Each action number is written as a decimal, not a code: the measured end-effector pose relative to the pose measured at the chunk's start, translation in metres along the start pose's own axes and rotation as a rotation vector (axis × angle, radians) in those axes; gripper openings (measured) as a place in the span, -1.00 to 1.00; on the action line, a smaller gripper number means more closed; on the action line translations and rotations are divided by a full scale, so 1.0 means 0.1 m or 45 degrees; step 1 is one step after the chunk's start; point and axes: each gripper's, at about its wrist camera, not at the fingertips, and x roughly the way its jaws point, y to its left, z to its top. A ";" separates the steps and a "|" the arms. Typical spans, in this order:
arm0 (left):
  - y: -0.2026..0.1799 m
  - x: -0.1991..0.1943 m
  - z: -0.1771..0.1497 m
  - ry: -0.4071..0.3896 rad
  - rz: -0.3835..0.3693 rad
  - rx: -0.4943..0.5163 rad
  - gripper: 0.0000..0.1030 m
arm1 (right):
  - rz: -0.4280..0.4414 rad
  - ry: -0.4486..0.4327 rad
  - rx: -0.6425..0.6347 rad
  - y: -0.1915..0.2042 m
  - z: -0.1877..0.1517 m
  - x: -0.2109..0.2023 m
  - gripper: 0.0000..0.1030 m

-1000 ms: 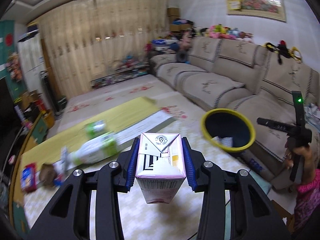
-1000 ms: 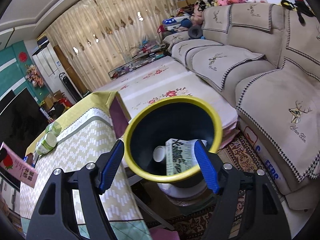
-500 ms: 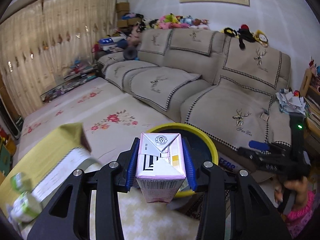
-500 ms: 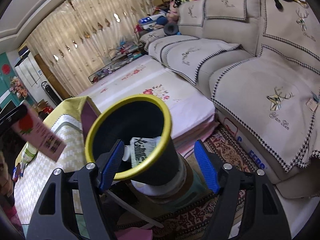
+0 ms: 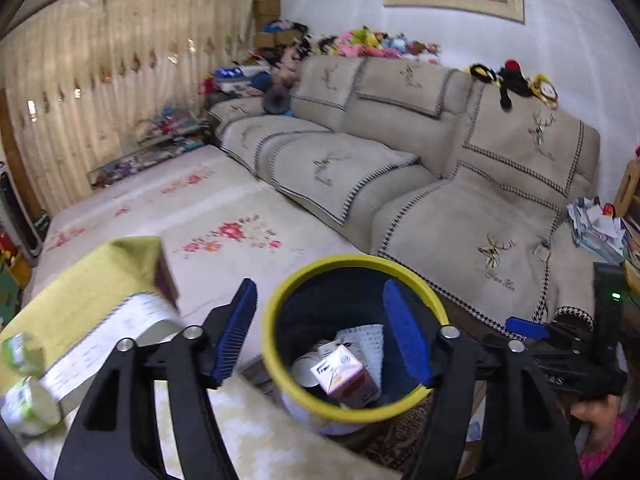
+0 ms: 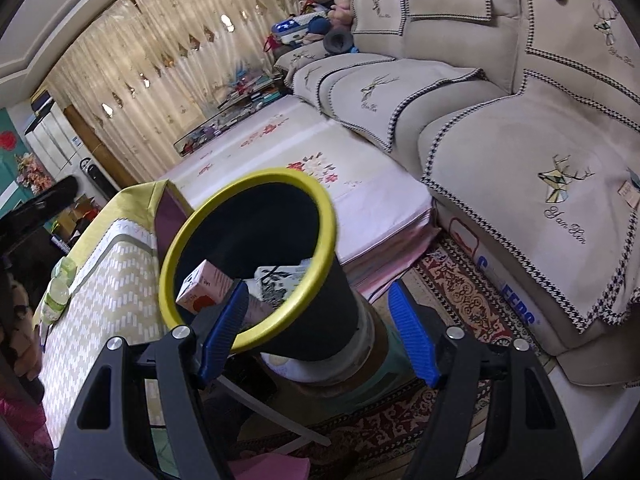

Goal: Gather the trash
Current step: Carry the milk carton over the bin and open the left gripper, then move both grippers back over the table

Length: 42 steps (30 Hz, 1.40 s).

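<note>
A black trash bin with a yellow rim [image 5: 276, 312] stands beside the table; it also shows in the right wrist view [image 6: 332, 224]. A pink milk carton [image 5: 342, 376] lies inside it among other trash, and shows in the right wrist view [image 6: 204, 288] as well. My left gripper [image 5: 320, 332] is open and empty, just above the bin's mouth. My right gripper [image 6: 316, 332] is open and empty, low beside the bin's near side. The right gripper's body also shows in the left wrist view [image 5: 560, 344].
The table with a yellow and patterned cloth [image 5: 100, 280] stands left of the bin, with green-capped bottles [image 5: 28, 404] on it. A beige sofa [image 5: 460, 208] runs along the right. A patterned rug [image 6: 460, 292] lies under the bin.
My left gripper has opened and let go of the pink carton, which now lies in the bin. The right gripper has drawn back a little and lower beside the bin.
</note>
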 end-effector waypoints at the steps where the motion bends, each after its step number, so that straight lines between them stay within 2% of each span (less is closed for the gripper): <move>1: 0.05 -0.12 -0.04 -0.011 0.013 -0.007 0.35 | 0.010 0.007 -0.008 0.05 -0.01 0.02 0.33; 6: 0.47 -0.82 -0.42 -0.055 0.114 -0.074 0.53 | 0.081 0.043 -0.096 0.47 -0.01 0.11 0.33; 12: 1.24 -1.68 -1.06 -0.070 0.350 -0.219 0.60 | 0.179 0.059 -0.249 1.20 0.02 0.16 0.33; 16: 1.80 -2.18 -1.62 -0.037 0.548 -0.353 0.61 | 0.254 0.090 -0.366 1.83 -0.01 0.24 0.33; 18: 2.07 -2.40 -1.92 -0.020 0.607 -0.442 0.61 | 0.307 0.118 -0.433 2.22 -0.05 0.30 0.33; 20: 2.27 -2.53 -2.14 -0.017 0.631 -0.502 0.61 | 0.386 0.156 -0.491 2.57 -0.09 0.37 0.33; 23: 2.56 -2.68 -2.39 -0.031 0.645 -0.576 0.62 | 0.421 0.174 -0.591 3.09 -0.14 0.48 0.33; 27: 2.78 -2.70 -2.50 -0.057 0.673 -0.589 0.63 | 0.417 0.144 -0.710 3.70 -0.23 0.59 0.33; 29: 2.90 -2.69 -2.55 -0.068 0.660 -0.601 0.64 | 0.352 0.113 -0.762 3.93 -0.24 0.72 0.33; 31: 2.94 -2.61 -2.50 -0.071 0.645 -0.620 0.65 | 0.291 0.107 -0.785 4.05 -0.22 0.91 0.33; 33: 2.98 -2.58 -2.53 -0.066 0.634 -0.629 0.65 | 0.236 0.157 -0.789 4.15 -0.23 1.15 0.33; 34: 2.98 -2.56 -2.55 -0.064 0.629 -0.635 0.65 | 0.252 0.208 -0.782 4.17 -0.25 1.26 0.33; 36: 2.99 -2.54 -2.57 -0.059 0.617 -0.647 0.67 | 0.264 0.240 -0.798 4.23 -0.31 1.35 0.33; 42: 3.05 -2.53 -2.62 -0.055 0.616 -0.693 0.68 | 0.326 0.239 -0.857 4.32 -0.46 1.34 0.33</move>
